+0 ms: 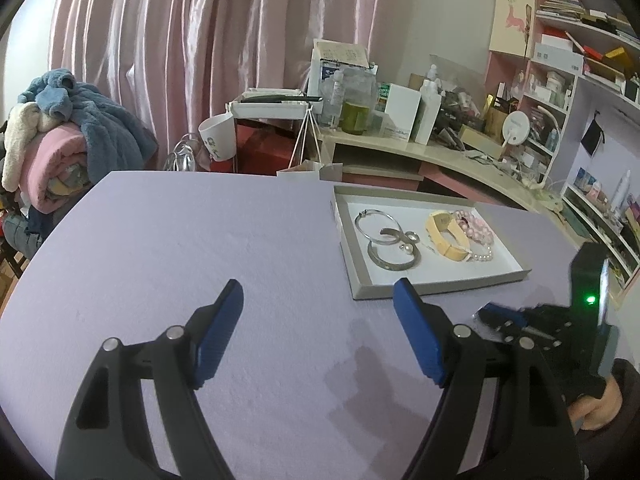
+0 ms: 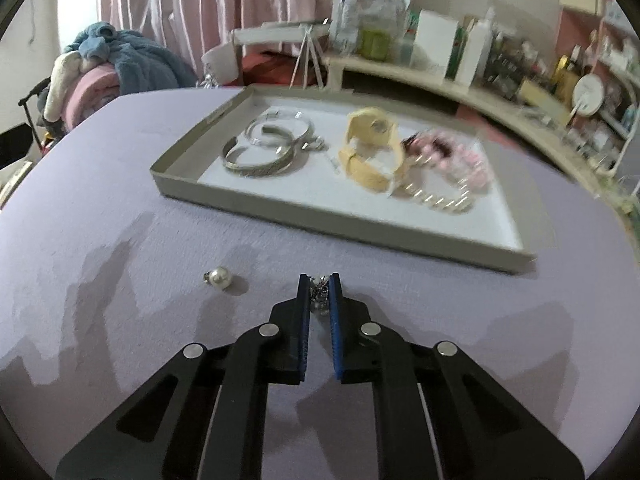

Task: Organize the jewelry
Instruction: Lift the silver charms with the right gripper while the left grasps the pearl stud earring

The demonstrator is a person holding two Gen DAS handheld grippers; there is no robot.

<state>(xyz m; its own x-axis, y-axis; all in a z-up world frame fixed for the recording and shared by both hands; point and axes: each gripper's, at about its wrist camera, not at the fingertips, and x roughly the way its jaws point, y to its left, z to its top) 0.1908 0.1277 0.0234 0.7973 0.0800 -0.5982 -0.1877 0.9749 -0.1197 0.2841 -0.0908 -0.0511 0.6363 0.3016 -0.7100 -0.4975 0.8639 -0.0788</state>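
Note:
A shallow grey tray [image 1: 362,276] [image 2: 192,188] with a white floor stands on the lilac table. In it lie silver bangles [image 1: 394,258] [image 2: 260,160], a yellow bracelet [image 1: 446,236] [image 2: 370,152], pink beads [image 1: 478,228] [image 2: 468,160] and a pearl bracelet [image 2: 444,200]. My right gripper [image 2: 320,294] is shut on a small silver piece of jewelry [image 2: 320,292], just in front of the tray's near wall. A pearl earring [image 2: 219,278] lies on the table left of it. My left gripper [image 1: 318,300] is open and empty, left of the tray. The right gripper also shows in the left wrist view [image 1: 496,316].
A cluttered desk [image 1: 440,152] and pink shelves [image 1: 576,92] stand beyond the table on the right. A pile of blankets [image 1: 60,140] sits at the far left. Pink curtains [image 1: 200,40] hang behind.

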